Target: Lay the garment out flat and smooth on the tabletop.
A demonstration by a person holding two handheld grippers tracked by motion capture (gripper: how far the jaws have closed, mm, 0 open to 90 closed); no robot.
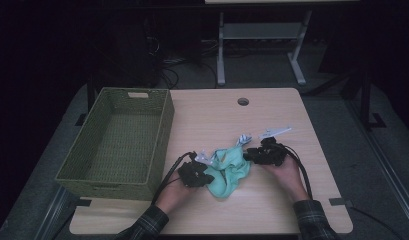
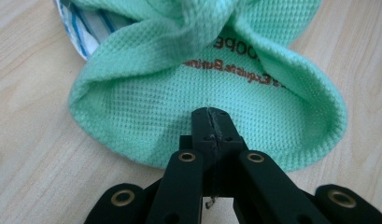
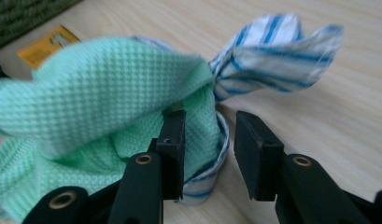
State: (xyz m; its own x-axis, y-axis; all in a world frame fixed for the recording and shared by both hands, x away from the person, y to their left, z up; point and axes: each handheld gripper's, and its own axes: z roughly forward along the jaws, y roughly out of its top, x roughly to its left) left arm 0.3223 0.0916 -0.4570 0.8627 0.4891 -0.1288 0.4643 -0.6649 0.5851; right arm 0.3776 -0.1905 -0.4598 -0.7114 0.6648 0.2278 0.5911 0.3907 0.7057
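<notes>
Mint-green waffle cloth (image 1: 228,171) is lying crumpled mid-worktop (image 1: 272,210) beside the wicker basket (image 1: 117,145). We are pinning its fold with our left gripper (image 2: 211,122) clenched, anchoring it, while our right gripper (image 3: 208,140), fingers (image 3: 172,140) parted, is straddling its blue-striped edge (image 3: 272,51) to pinch it.

A light wooden surface (image 1: 272,200) lies bare along its far edge and its right side, giving open passage there. A green woven basket (image 1: 117,142) lines the left edge, its tall walls blocking that side. In the near middle, a crumpled green cloth (image 1: 229,172) with a striped blue-and-white cloth (image 3: 277,51) lies between the left hand-held gripper (image 1: 197,175) and the right hand-held gripper (image 1: 264,152), closing the gap between them.
</notes>
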